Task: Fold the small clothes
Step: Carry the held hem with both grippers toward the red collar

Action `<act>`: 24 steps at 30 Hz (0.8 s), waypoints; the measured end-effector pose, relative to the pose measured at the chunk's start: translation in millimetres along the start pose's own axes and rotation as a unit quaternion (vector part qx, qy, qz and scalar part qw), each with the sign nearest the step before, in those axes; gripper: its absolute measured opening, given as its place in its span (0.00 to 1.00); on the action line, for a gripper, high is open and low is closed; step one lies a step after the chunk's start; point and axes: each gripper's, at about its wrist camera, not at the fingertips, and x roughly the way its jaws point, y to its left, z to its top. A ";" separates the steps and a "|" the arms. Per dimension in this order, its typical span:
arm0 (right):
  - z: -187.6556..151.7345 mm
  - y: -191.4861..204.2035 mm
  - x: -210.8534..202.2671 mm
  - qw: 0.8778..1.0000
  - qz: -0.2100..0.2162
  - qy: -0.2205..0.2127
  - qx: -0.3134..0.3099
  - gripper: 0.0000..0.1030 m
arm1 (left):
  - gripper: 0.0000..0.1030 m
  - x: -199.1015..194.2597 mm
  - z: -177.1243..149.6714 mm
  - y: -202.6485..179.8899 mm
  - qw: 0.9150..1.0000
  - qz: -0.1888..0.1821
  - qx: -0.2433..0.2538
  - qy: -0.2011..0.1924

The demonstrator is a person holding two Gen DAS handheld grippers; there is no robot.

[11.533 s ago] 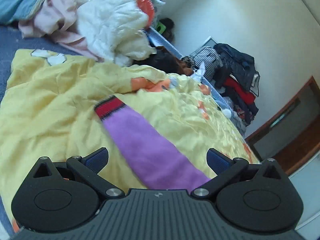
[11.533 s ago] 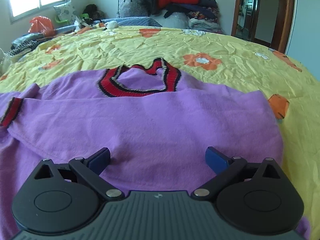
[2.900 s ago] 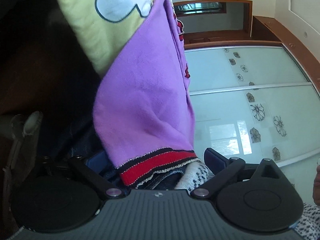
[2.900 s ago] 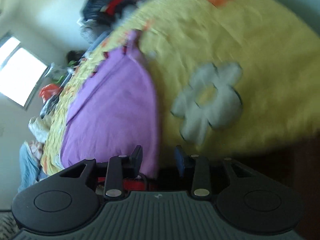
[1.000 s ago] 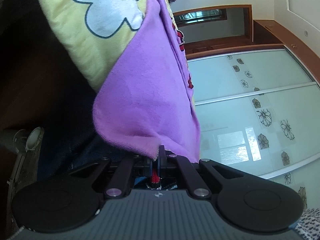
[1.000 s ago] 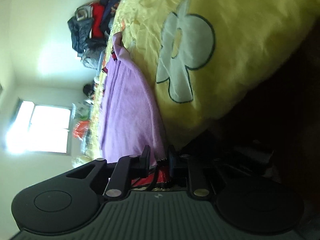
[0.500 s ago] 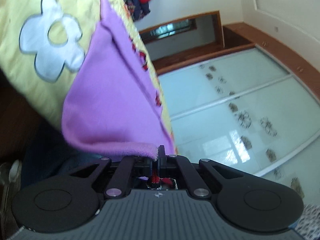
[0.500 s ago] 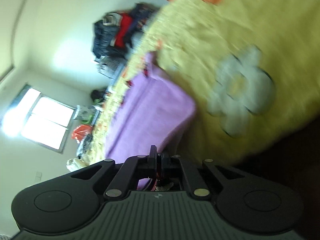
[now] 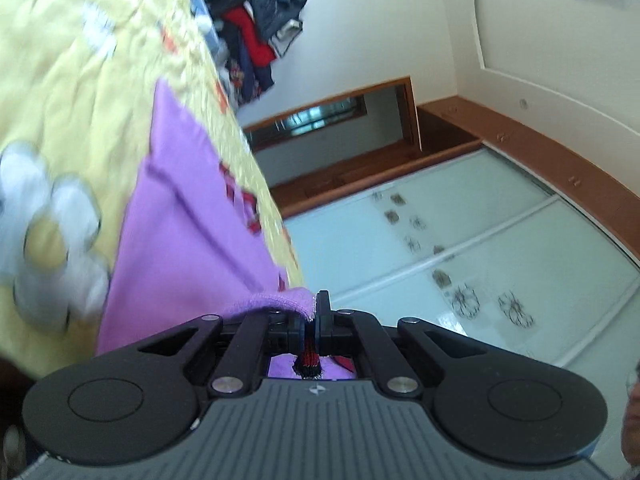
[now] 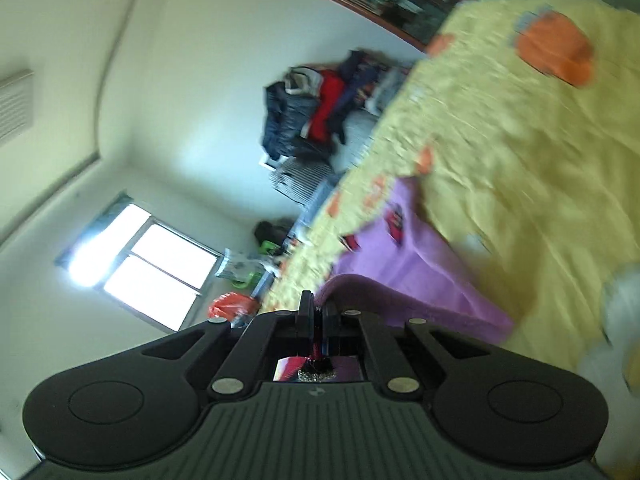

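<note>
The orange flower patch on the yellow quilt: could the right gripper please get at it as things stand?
Probably not yet: the right gripper is shut on the purple sweater's hem, and the orange flower patch lies far across the yellow quilt.

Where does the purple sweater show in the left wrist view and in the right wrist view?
Left wrist: purple sweater left of centre, running down to the gripper.
Right wrist: sweater centre-right, above the gripper.
Shared landmark: dark clothes pile beyond the yellow bedspread.

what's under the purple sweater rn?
The yellow flowered bedspread lies under the purple sweater; what it covers is hidden. Left claw and right claw pinch its red-trimmed hem.
</note>
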 end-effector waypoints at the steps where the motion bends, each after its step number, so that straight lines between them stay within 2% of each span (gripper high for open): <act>1: 6.3 2.5 5.1 1.000 0.003 -0.006 -0.006 0.03 | 0.03 2.0 6.0 -1.1 1.000 -0.004 -0.001 -0.006; 7: 42.5 -9.2 57.0 1.000 0.016 -0.005 0.024 0.03 | 0.03 25.3 35.0 -6.9 1.000 0.006 0.015 -0.025; 11: 64.4 -25.9 107.4 0.998 0.004 0.010 0.055 0.03 | 0.03 51.0 61.1 4.8 0.999 0.021 0.003 -0.026; 15: 85.5 -49.8 161.1 0.995 -0.023 0.027 0.089 0.03 | 0.03 86.2 94.7 18.8 0.998 0.059 -0.004 -0.012; 19: 101.1 -68.0 210.3 0.993 -0.059 0.039 0.098 0.03 | 0.03 118.7 124.6 30.9 0.995 0.102 -0.003 0.002; 24: 115.6 -82.2 256.5 0.989 -0.084 0.054 0.106 0.03 | 0.03 148.8 152.0 46.2 0.990 0.141 -0.005 0.016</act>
